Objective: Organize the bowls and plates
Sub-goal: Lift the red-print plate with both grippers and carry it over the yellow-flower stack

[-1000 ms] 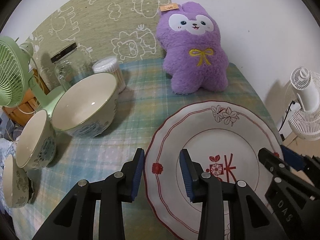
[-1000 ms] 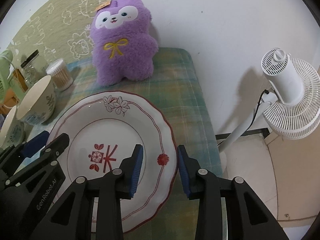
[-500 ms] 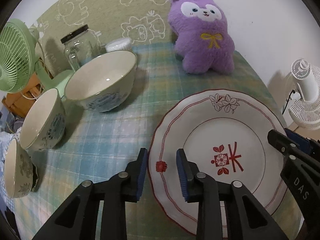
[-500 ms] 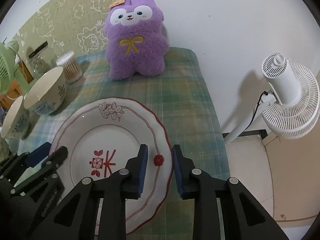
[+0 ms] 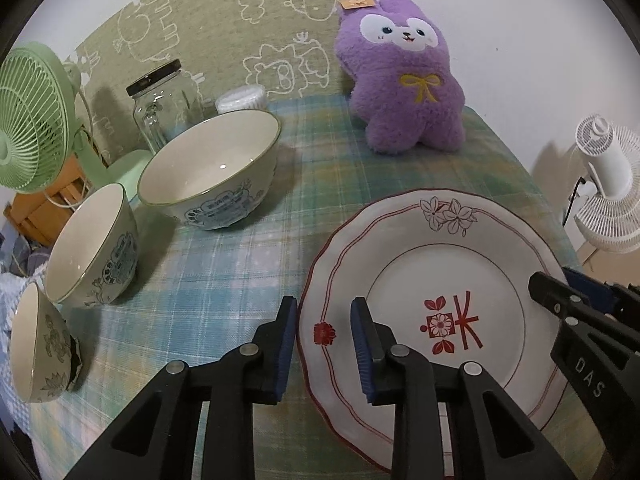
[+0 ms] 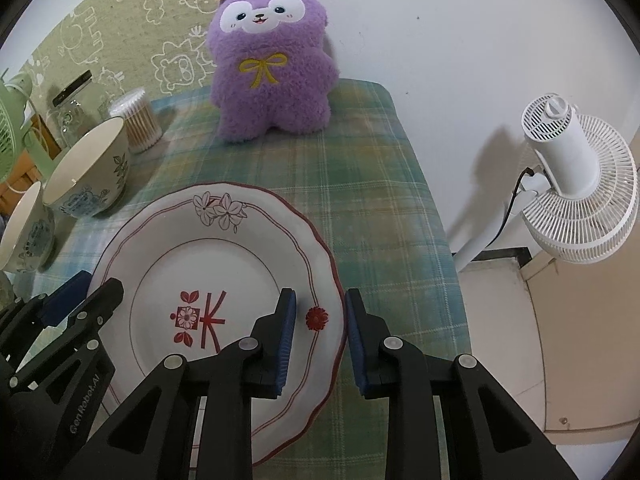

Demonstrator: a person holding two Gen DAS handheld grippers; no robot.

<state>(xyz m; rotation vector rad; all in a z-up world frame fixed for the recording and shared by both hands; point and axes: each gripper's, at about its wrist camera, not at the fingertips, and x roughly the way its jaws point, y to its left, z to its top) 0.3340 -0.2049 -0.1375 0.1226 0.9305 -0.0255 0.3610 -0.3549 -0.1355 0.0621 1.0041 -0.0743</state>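
Observation:
A white scalloped plate (image 5: 440, 264) with red trim and a red flower motif lies on the plaid tablecloth. My left gripper (image 5: 324, 320) is shut on its left rim, one pad outside the edge and one over the plate face. My right gripper (image 6: 320, 308) is shut on the opposite rim of the same plate (image 6: 200, 264). Each gripper's tip also shows in the other wrist view. Three cream bowls with blue patterns stand left of the plate: a large bowl (image 5: 208, 172), a medium bowl (image 5: 92, 248) and a small bowl (image 5: 36, 344).
A purple plush toy (image 5: 404, 84) sits at the back of the table. Behind the bowls are a glass jar (image 5: 164, 108), a cotton swab tub (image 6: 138, 120) and a green fan (image 5: 28, 120). A white fan (image 6: 576, 184) stands beyond the table's right edge.
Both pairs of jaws have narrowed onto the plate's rim. Both views have drawn back from the plush toy, while the plate has kept its place between the fingers.

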